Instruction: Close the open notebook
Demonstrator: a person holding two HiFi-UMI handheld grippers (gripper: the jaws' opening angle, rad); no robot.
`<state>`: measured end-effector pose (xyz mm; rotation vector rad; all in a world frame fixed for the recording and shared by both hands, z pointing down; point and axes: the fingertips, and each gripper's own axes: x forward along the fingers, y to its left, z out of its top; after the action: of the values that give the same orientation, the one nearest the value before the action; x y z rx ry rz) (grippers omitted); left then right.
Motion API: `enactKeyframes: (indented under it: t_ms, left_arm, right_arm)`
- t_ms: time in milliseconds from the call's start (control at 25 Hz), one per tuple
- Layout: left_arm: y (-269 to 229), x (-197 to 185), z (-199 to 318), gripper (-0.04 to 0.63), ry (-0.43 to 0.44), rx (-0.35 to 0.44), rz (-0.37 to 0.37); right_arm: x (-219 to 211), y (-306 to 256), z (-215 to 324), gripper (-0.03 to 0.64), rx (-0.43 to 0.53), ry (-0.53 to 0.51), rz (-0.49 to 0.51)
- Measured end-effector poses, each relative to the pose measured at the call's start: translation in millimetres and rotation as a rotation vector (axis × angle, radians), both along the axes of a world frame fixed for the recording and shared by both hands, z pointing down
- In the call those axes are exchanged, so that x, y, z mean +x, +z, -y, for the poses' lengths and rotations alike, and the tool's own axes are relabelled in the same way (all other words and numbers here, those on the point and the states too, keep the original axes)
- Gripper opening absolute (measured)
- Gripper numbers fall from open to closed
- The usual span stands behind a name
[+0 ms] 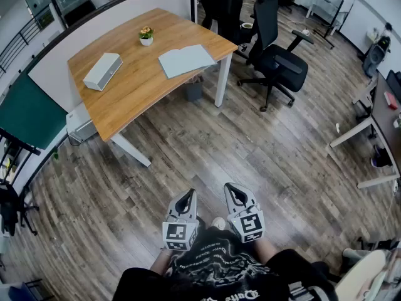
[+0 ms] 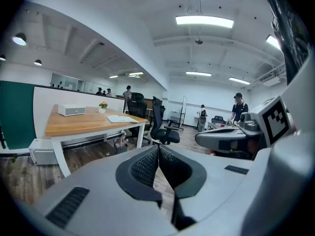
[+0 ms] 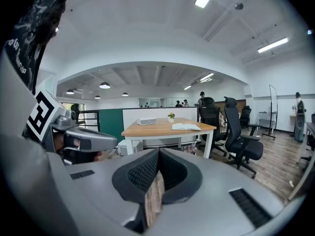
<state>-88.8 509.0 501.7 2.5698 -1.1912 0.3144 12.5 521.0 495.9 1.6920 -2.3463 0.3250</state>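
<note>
Left gripper [image 1: 187, 197] and right gripper [image 1: 234, 190] in at my waist, notebook [image 1: 186, 60] open far ahead.
I've got both side by side close to my body, tips tilted slightly down, each pair of jaws pressed together on nothing. The notebook lies flat well ahead of them near the table's [image 1: 135, 89] right end, its long side running crosswise. Its pages are too small to read, and the grippers' bodies cover my hands.

The head view looked steeply down from the person's height onto the grey-brown wood-plank floor [image 1: 250, 149], the curved light-wood worktop [image 1: 135, 89] lying well ahead. Both gripper views sat low, close over their own dark ribbed fingers [image 2: 145, 168], facing nearly level across the room. All three shared the far worktop, its open white notebook [image 1: 186, 60] and the black office chairs [image 1: 276, 61].
</note>
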Motion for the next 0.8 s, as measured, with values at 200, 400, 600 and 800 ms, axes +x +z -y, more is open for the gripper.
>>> enactKeyframes:
  t_ms: [200,400,600,800]
  left_arm:
    - [1,-9,8,0.025,-0.02,0.002,-0.01]
    - [0,-15,16,0.025,-0.013,0.009,-0.015]
    - [-1,-21,29,0.026,0.01,0.01,-0.037]
    - [-3,-22,43,0.204,0.073,0.005,-0.072]
  right_arm:
    - [0,1,2,0.006,-0.01,0.024,-0.006]
    - [-3,2,5,0.006,-0.021,0.05,-0.007]
    - [-6,7,14,0.009,-0.027,0.098,0.077]
    - [-12,9,23,0.188,-0.035,0.092,0.094]
